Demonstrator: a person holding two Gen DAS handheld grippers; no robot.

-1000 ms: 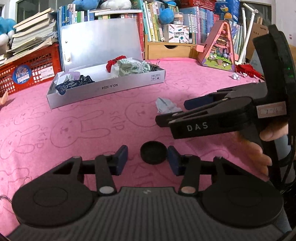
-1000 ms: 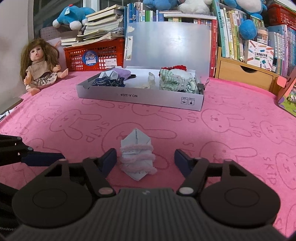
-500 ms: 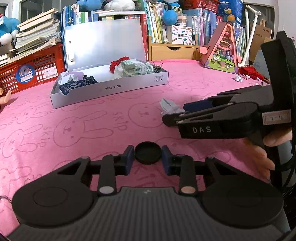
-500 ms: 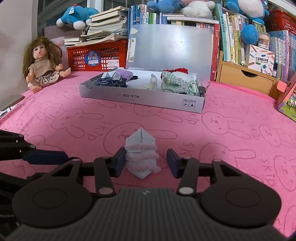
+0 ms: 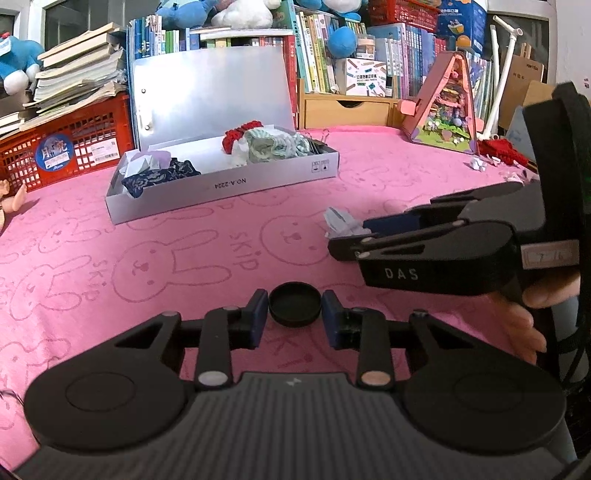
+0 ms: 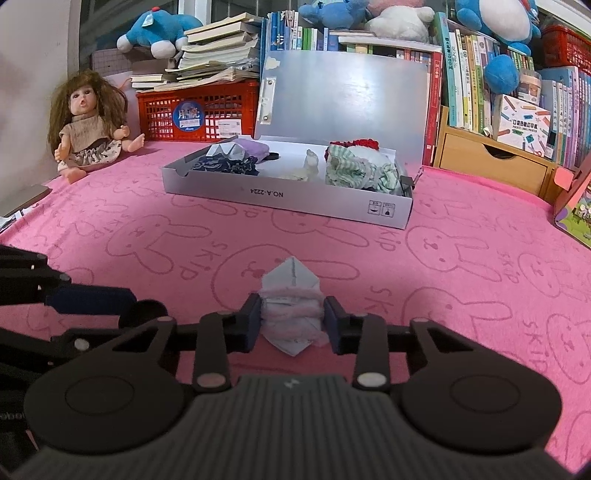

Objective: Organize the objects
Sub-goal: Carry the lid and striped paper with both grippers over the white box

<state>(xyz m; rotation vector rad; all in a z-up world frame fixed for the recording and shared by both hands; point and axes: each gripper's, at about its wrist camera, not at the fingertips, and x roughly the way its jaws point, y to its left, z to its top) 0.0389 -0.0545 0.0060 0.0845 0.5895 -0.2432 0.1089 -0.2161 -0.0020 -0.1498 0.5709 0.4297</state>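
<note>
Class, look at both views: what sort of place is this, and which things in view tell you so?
Probably a child's bedroom or playroom: crowded bookshelves, a doll, blue plush toys, and a pink bunny-print cover.

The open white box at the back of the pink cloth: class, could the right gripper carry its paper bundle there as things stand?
Probably yes. The right gripper is shut on the paper bundle, and only bare pink cloth lies between it and the white box, whose lid stands open.
</note>
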